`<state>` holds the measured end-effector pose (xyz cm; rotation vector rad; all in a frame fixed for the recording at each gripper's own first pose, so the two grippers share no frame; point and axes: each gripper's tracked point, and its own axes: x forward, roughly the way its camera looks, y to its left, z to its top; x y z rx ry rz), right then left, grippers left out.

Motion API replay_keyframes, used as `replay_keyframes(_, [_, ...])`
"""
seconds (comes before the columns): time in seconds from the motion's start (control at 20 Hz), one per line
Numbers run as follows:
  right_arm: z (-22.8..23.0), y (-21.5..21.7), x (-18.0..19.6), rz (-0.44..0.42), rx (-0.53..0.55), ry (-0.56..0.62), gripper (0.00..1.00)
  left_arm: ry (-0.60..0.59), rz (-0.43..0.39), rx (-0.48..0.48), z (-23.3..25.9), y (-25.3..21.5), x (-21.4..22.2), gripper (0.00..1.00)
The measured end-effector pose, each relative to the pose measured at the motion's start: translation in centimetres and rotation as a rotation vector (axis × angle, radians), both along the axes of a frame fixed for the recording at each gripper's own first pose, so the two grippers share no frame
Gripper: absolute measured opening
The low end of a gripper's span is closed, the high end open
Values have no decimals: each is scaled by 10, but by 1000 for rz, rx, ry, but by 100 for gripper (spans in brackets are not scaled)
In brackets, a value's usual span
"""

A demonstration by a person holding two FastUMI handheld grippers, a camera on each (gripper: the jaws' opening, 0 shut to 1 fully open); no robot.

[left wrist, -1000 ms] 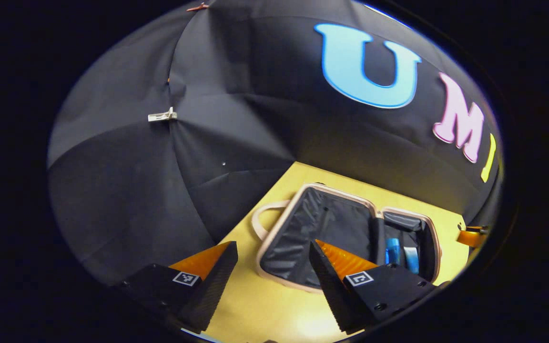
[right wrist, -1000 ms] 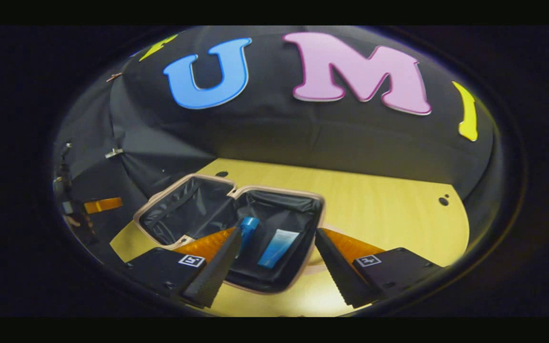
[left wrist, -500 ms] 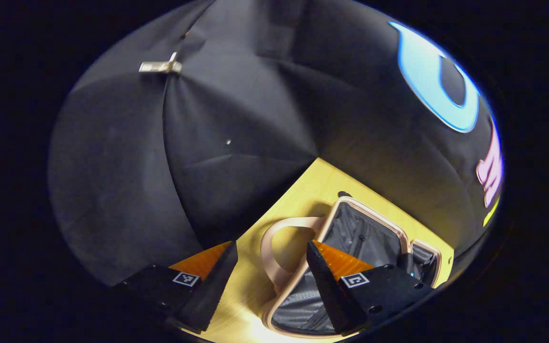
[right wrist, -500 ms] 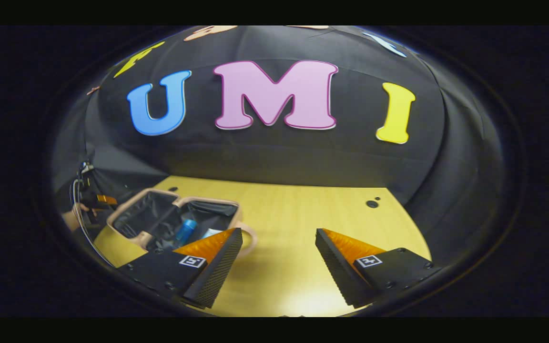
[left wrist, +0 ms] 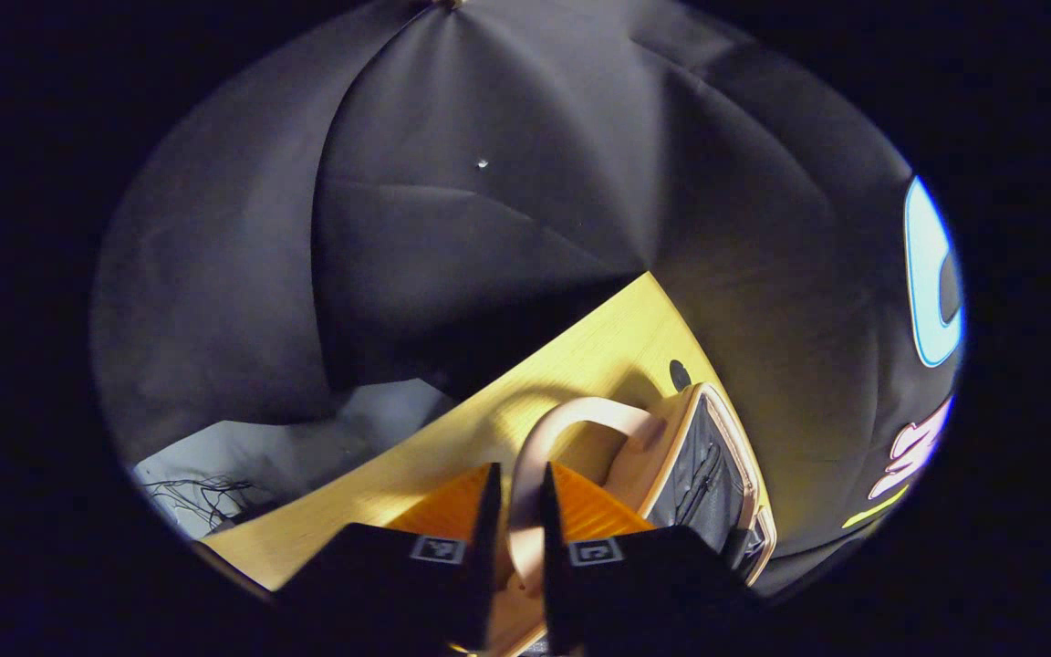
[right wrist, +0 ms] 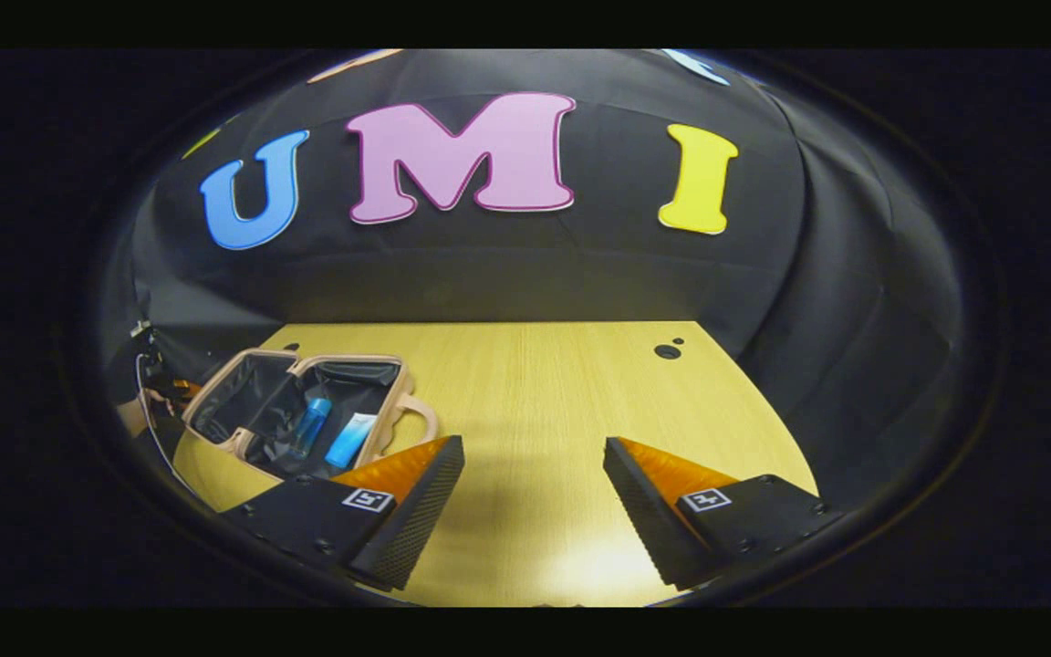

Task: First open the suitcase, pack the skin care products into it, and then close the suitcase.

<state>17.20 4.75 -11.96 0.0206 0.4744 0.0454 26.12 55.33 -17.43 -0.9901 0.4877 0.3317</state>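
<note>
The right gripper [right wrist: 535, 484] hangs with its fingers spread wide over the pale wooden table [right wrist: 562, 401]. At the left lies an open pink-trimmed suitcase with black lining [right wrist: 243, 406], holding a blue bottle [right wrist: 308, 426] beside a light-blue tube [right wrist: 349, 439].

Dim booth, glare on the tabletop [right wrist: 580, 566], heavy fisheye warping, edges darkened.

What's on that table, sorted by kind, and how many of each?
Suitcase, open: 1
Blue bottle: 1
Blue tube: 1
Grippers: 2, left gripper and right gripper
Total: 5
</note>
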Motion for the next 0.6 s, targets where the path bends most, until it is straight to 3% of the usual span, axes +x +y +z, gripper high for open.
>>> replay_keyframes(0.05, [-1, 0, -1, 4, -1, 0, 98, -3, -3, 15, 4, -1, -2, 20])
replay_keyframes(0.15, [-3, 2, -3, 13, 8, 6, 98, 10, -16, 78, 15, -2, -11, 16])
replay_keyframes(0.3, [-4, 4, -5, 29, 31, 16, 98, 26, -40, 253, 49, 3, -21, 8])
replay_keyframes(0.4, [-1, 6, -4, 36, 54, 8, 98, -3, -50, 353, 94, -6, -32, 10])
replay_keyframes(0.45, [0, 8, -4, 46, 68, 2, 98, -29, -51, 404, 125, -15, -39, 6])
replay_keyframes(0.6, [8, 11, -3, 83, 110, -26, 98, -115, -108, 532, 213, -63, -52, 6])
